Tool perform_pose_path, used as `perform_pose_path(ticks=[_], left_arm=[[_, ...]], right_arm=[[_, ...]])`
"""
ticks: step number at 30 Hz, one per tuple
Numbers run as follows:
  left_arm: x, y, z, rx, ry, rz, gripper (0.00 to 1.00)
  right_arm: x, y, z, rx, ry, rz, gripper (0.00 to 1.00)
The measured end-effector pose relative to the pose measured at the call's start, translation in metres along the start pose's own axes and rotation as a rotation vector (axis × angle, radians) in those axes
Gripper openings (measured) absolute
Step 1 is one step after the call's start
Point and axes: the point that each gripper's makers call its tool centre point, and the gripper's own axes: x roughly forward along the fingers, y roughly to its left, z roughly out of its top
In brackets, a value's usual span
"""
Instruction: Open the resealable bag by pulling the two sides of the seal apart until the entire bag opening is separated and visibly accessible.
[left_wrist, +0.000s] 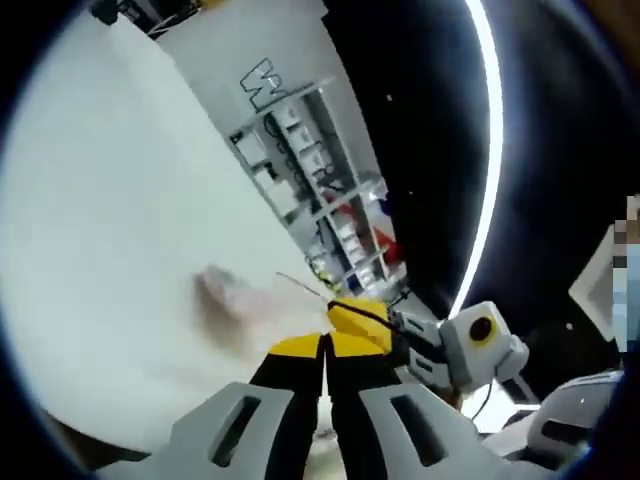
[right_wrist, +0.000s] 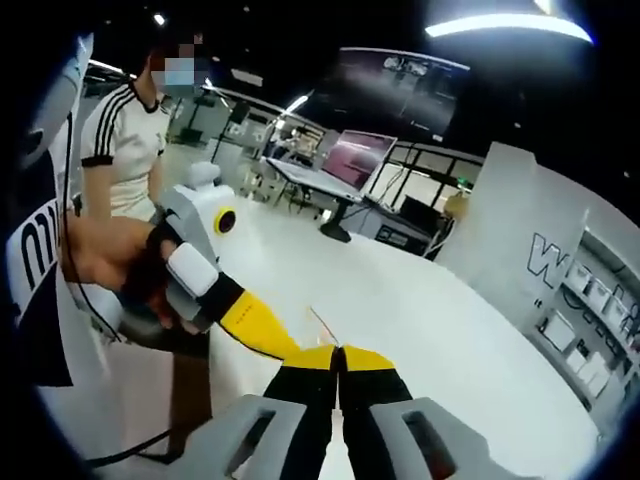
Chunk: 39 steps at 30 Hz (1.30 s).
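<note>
Now, left gripper (left_wrist: 323, 345) and right gripper (right_wrist: 338, 358) tip to tip, jaws pressed together, pinching clear bag (left_wrist: 262, 300) over white table (left_wrist: 110, 220).

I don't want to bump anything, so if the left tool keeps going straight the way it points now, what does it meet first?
Likely the right tool, whose yellow tip sits right at the left tool. A thin clear film, probably the bag, stretches just beyond, then the white table. Depth is unclear.
</note>
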Motion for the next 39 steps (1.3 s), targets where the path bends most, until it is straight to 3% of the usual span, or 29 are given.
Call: perform_pose_path(ticks=[4, 11, 15, 21, 26, 28, 32, 39], left_arm=[[0.003, 0.001, 0.005, -0.090, -0.037, -0.008, 0.10], [0.005, 0.001, 0.008, -0.099, -0.052, -0.002, 0.06], [0.007, 0.000, 0.007, -0.095, -0.043, -0.004, 0.02], [0.001, 0.002, 0.003, -0.019, -0.024, 0.012, 0.01], [-0.003, 0.004, -0.001, 0.012, -0.018, 0.031, 0.00], [-0.002, 0.017, 0.001, 0.028, -0.007, 0.046, 0.00], [-0.005, 0.022, -0.007, 0.038, 0.022, 0.059, 0.00], [-0.004, 0.023, -0.003, 0.053, 0.037, 0.066, 0.01]], right_arm=[[-0.001, 0.002, 0.001, -0.002, -0.006, -0.002, 0.00], [-0.002, 0.004, 0.002, -0.009, -0.011, 0.000, 0.00], [-0.002, 0.005, 0.002, -0.008, -0.010, 0.004, 0.00], [-0.002, 0.005, -0.002, 0.003, 0.001, 0.014, 0.00], [-0.002, 0.010, -0.006, 0.065, 0.006, 0.095, 0.00], [-0.002, 0.013, -0.010, 0.075, 0.036, 0.136, 0.03], [-0.002, 0.021, -0.012, 0.102, 0.048, 0.219, 0.03], [-0.001, 0.029, -0.014, 0.056, 0.090, 0.269, 0.01]])
